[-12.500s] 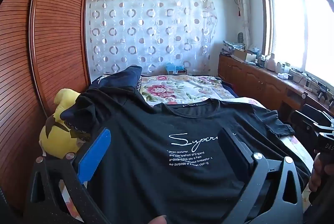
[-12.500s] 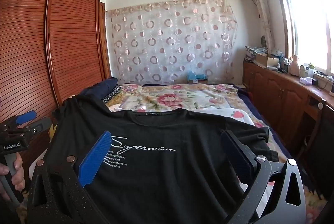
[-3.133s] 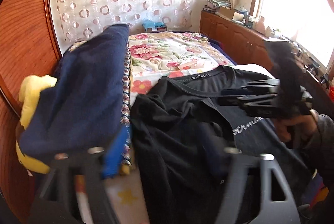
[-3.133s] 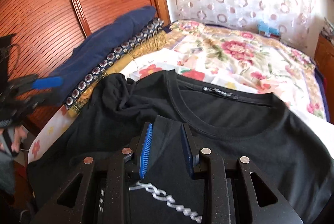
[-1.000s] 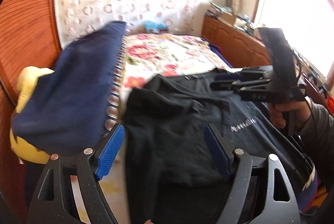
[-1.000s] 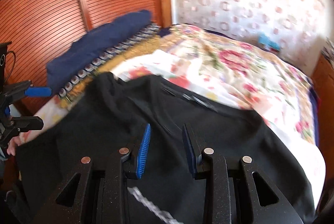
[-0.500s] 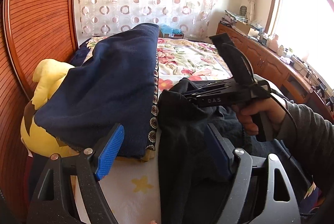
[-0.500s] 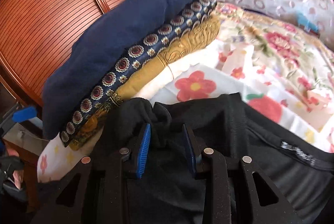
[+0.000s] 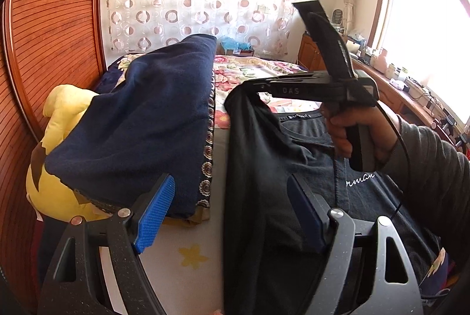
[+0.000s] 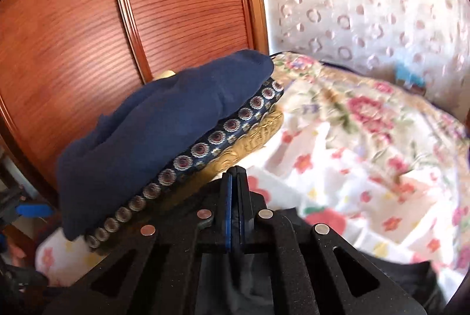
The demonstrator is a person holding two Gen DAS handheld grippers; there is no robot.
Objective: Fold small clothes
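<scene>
A black T-shirt (image 9: 264,168) with white lettering lies on the bed, its left part bunched and pulled up. A hand holds my right gripper (image 9: 246,87) above it, and the shirt's shoulder fabric hangs from its tip. In the right wrist view the right gripper (image 10: 235,177) has its jaws closing fully, blue pads pressed together, with black cloth (image 10: 396,276) below. My left gripper (image 9: 229,215) stands open near the shirt's left edge. Its right pad (image 9: 305,215) is over the shirt and its left pad (image 9: 152,215) is by the blue stack, neither pressing on anything.
A stack of folded navy cloth with patterned trim (image 9: 141,124) sits left of the shirt, over a yellow plush toy (image 9: 61,115). A slatted wooden wardrobe (image 9: 53,35) bounds the left. The floral bedspread (image 10: 367,138) stretches behind; wooden cabinets (image 9: 411,100) run under the window on the right.
The right gripper has travelled left across the shirt to its left shoulder, shut there and lifted the fabric. The left gripper has stayed open and almost still.
</scene>
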